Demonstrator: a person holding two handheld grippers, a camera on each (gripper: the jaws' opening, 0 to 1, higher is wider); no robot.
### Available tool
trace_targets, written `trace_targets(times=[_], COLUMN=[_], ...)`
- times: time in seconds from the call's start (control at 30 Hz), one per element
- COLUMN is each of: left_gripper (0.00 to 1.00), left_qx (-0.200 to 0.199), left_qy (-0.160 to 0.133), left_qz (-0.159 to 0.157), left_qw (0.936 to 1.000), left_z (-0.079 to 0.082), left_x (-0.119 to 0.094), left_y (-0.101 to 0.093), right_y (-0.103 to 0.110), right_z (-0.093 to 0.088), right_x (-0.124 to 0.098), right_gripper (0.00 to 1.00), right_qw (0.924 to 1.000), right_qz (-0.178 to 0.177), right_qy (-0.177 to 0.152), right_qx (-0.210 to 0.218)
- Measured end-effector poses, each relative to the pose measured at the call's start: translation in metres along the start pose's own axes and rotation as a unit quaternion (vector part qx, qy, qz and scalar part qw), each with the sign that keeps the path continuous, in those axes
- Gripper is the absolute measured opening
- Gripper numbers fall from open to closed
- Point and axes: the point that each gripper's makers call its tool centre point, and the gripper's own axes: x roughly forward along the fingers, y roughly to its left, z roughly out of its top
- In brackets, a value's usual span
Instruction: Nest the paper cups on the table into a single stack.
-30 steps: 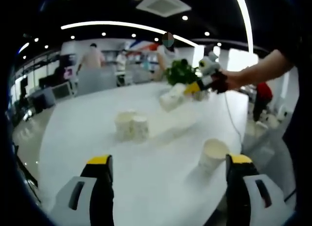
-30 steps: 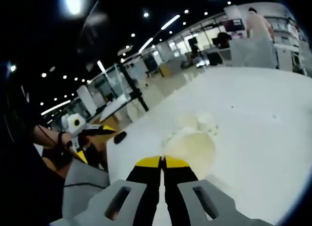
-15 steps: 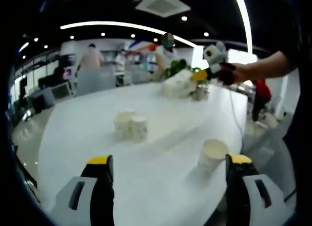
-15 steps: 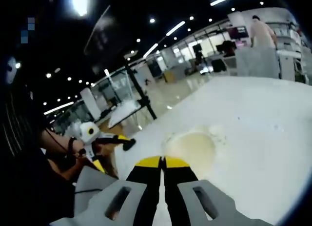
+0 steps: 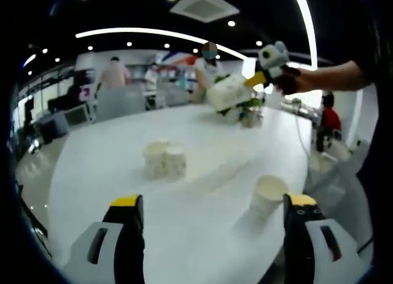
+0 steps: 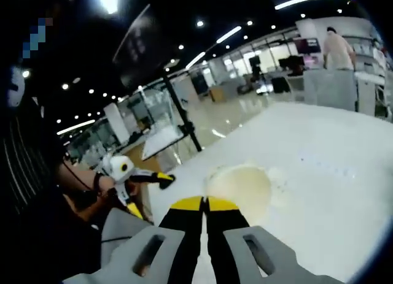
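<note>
Two white paper cups stand close together on the middle of the white table. A single cup stands nearer, just left of my left gripper's right jaw. My left gripper hovers low over the near table, open and holding nothing. Above the table's far side, my right gripper holds another paper cup in the air, tilted. In the right gripper view my right gripper is shut on that cup's rim, and the cup's open mouth faces the camera. The left gripper shows at the left, in a hand.
A green plant sits at the far table edge behind the lifted cup. People stand and chairs are set beyond the table. The table's right edge drops off near the single cup, with a person's arm above it.
My right gripper has carried its cup upward and a little right, from just above the table surface to well above it. The left gripper and the standing cups have stayed put.
</note>
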Motion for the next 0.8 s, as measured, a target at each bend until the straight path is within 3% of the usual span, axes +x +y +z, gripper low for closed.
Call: trace_targets(times=[0.4, 0.8], left_gripper=[0.94, 0.94], left_qx=[-0.003, -0.004], left_qy=[0.0, 0.001], left_qz=[0.003, 0.003], left_qw=[1.0, 1.0], left_z=[-0.001, -0.004], left_x=[-0.001, -0.001], left_y=[0.002, 0.0], right_y=[0.017, 0.035], right_z=[0.007, 0.001], right_x=[-0.005, -0.002], right_gripper=[0.0, 0.0], right_qw=[0.9983, 0.9829], right_qz=[0.01, 0.027], right_qy=[0.036, 0.109], right_qx=[-0.044, -0.146])
